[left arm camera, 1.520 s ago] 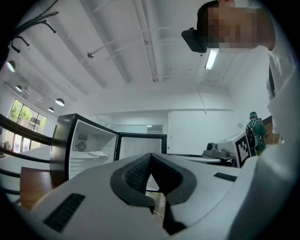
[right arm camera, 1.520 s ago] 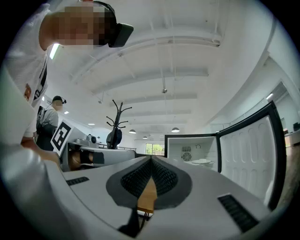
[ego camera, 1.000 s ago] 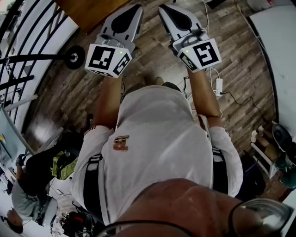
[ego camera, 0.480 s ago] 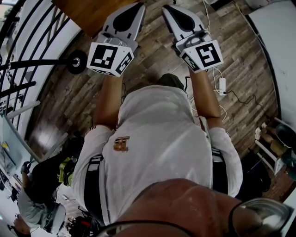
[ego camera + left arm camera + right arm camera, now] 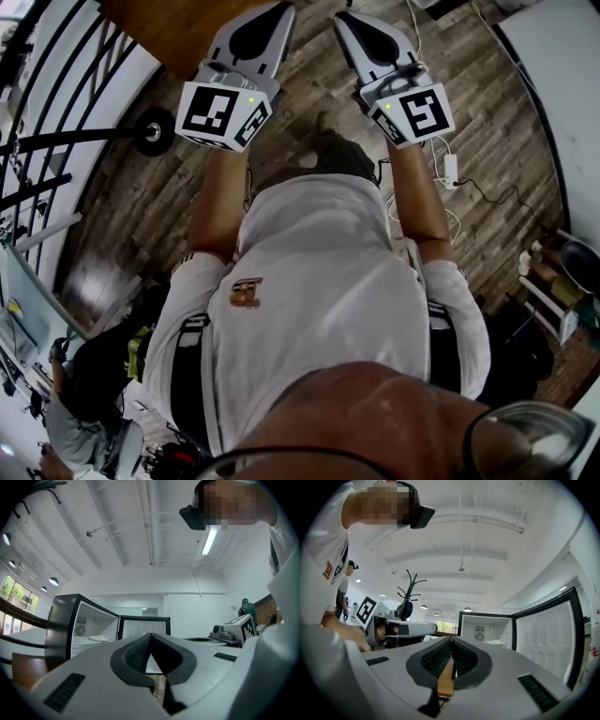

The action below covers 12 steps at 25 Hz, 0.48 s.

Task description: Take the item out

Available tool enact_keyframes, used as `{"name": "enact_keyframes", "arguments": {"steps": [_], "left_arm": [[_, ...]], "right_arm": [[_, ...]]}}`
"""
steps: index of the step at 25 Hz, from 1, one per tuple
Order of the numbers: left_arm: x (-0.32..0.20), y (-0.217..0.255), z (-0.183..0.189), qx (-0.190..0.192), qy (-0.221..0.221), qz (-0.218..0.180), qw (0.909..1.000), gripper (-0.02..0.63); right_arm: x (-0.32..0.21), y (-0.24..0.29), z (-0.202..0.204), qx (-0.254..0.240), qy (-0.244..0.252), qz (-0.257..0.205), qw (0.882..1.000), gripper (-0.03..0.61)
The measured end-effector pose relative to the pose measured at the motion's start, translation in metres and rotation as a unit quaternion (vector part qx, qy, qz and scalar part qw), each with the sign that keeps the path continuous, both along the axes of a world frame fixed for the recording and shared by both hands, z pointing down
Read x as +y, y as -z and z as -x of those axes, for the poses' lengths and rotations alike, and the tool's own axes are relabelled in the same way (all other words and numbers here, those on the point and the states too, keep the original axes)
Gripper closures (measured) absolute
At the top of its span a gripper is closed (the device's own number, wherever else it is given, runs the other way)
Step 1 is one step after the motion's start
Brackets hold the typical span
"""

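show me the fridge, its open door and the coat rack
fridge [image 5: 485, 629]: right gripper view, inner back wall
door [image 5: 541, 634]: right gripper view, ribbed inner panel
coat rack [image 5: 408, 590]: right gripper view, upper pole

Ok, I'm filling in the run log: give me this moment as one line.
left gripper: jaws shut, empty | right gripper: jaws shut, empty | fridge: door open | white item: on shelf inside, untouched

Left gripper [image 5: 150, 635] empty, jaw tips together.
Past it: black mini fridge [image 5: 63, 625], door [image 5: 143, 626] swung wide, white inside, pale flat item [image 5: 101, 638] on a shelf. Right gripper [image 5: 234, 630] just beside, at right. Tube light [image 5: 209, 540] overhead.
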<state>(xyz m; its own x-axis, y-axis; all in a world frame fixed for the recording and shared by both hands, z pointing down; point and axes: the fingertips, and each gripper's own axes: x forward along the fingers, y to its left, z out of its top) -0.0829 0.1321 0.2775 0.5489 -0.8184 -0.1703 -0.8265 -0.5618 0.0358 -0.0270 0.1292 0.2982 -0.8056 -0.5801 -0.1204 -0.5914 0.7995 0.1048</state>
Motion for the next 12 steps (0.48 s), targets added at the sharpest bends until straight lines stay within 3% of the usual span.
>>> {"name": "enact_keyframes", "arguments": {"steps": [12], "left_arm": [[-0.083, -0.006, 0.012, -0.004, 0.02, 0.0, 0.9998, 0.595]], "right_arm": [[-0.087, -0.008, 0.008, 0.017, 0.012, -0.013, 1.0, 0.545]]}}
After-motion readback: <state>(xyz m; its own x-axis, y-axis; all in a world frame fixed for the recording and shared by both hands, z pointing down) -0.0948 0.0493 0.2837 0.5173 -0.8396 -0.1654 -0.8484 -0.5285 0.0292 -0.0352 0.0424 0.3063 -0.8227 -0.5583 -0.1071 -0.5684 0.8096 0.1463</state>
